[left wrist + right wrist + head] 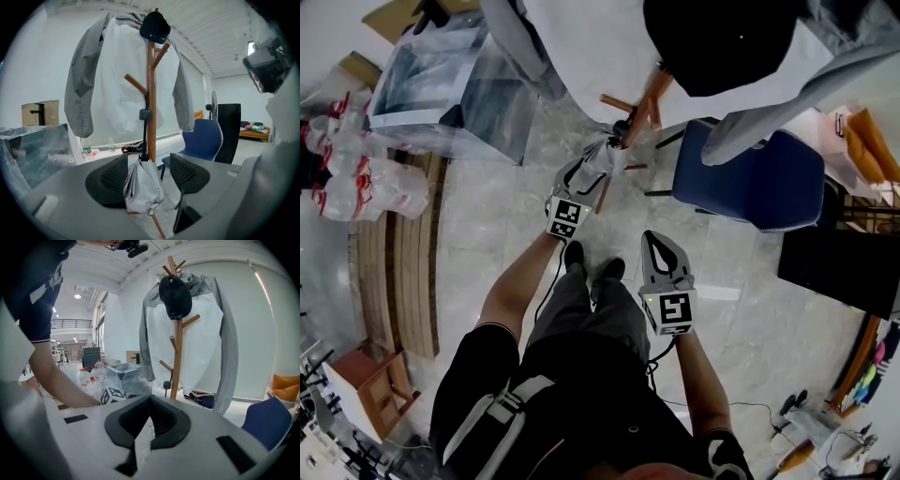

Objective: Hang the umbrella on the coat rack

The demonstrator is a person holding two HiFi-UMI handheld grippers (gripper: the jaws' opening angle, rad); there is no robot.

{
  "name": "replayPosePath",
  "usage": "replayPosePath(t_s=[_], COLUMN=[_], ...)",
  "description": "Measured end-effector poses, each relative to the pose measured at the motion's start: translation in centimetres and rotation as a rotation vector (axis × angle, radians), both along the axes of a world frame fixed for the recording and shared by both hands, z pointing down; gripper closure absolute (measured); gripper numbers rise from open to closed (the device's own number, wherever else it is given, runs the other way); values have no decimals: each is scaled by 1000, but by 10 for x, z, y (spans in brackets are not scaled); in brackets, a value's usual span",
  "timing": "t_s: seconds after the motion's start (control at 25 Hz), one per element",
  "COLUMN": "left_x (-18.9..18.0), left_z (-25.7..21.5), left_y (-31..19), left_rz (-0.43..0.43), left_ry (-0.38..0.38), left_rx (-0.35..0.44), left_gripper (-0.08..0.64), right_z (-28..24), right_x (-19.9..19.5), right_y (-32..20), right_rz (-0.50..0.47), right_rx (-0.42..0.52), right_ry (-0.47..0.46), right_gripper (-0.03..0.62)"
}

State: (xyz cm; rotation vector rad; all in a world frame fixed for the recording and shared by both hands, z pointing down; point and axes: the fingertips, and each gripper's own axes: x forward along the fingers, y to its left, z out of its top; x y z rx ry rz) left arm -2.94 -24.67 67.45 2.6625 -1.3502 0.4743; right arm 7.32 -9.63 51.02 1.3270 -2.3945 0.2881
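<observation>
So the umbrella (143, 185) is folded up, grey, and sits handle-up right against the pole of the wooden coat rack (150, 93). Its black handle (145, 114) is just under the low peg (135, 83) that sticks out to the left. A thin dark line runs from the handle up to where that peg meets the pole. Could be the strap, but honestly I can't tell if it's over the peg or not.

The bundled canopy is down between the jaws of the left gripper (148, 168). They're roughly half apart. The left pad is at the fabric, but a sliver of floor shows between the fabric and the right pad, so I wouldn't call that a squeeze. The right gripper (150, 398) is nearer the person and off to the right, well apart from the rack. Its jaws are closed tip to tip with nothing in them.

Further out, a grey-and-white jacket (117, 70) and a black cap (154, 27) take up the top of the rack. A blue chair (204, 138) stands just right of it, and a clear plastic box (450, 84) is off to the left.

My read is we're at the hooking step. Next it wants a proper hold on the canopy, then a lift so the strap loop clears the peg tip. After that, lower until the peg takes the weight, open up and back straight out. The jacket sleeve hangs close, so I'd avoid any sideways nudge.
</observation>
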Motion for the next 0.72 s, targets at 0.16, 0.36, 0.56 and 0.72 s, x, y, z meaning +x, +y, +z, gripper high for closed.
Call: replayPosePath(t_s=[0.16, 0.36, 0.56, 0.72], left_x=[-4, -9, -18, -28], left_z=[-17, -37, -60, -83], left_y=[10, 20, 32, 44], left_rz=[3, 0, -17, -31], left_ry=[10, 15, 22, 29], left_rx=[18, 38, 60, 84], left_gripper=[322, 370, 446, 533], right_z=[-1, -6, -12, -17], right_x=[3, 5, 11, 16], right_y=[-1, -3, -6, -7], right_rz=[12, 19, 25, 30], right_rx=[-6, 7, 18, 27], right_ry=[4, -4, -15, -21], right_gripper=[589, 589, 589, 589])
